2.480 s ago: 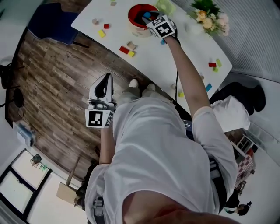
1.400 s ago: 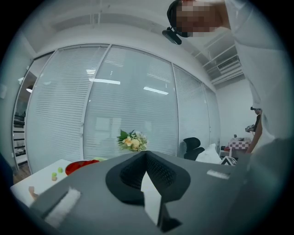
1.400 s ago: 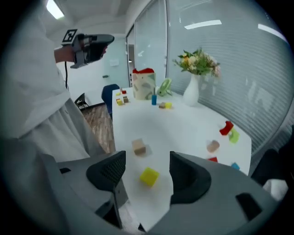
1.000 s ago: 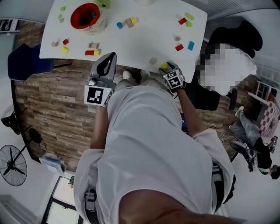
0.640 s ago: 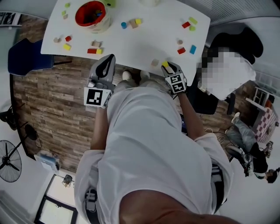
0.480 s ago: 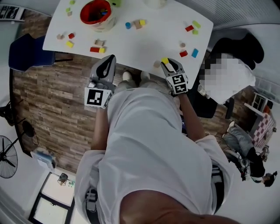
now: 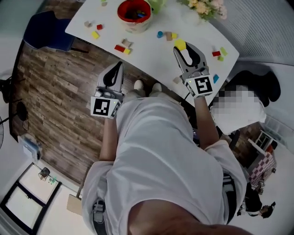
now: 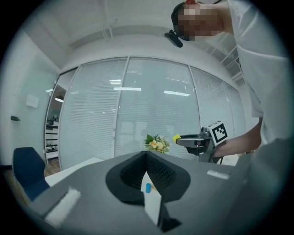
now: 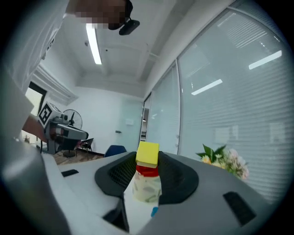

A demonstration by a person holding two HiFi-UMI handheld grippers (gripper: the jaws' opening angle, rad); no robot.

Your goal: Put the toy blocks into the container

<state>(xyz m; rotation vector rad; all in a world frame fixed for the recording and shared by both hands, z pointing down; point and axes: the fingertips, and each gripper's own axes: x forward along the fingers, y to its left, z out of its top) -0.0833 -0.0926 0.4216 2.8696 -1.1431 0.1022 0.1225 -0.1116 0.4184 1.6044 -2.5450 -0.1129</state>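
Holding a yellow block, the right tool shows over the worktop at upper right of the head view. Its jaws have just been closing and pinch the block between them.
Left tool: jaws together, nothing gripped; seen against the wood floor at centre left, just below the worktop edge.
Container: red, top centre of the head view, coloured blocks inside; in the right gripper view it shows directly behind the held block.
Loose blocks on the worktop: red-and-yellow pair, blue one, red-and-green group at right.
Flowers: top edge.
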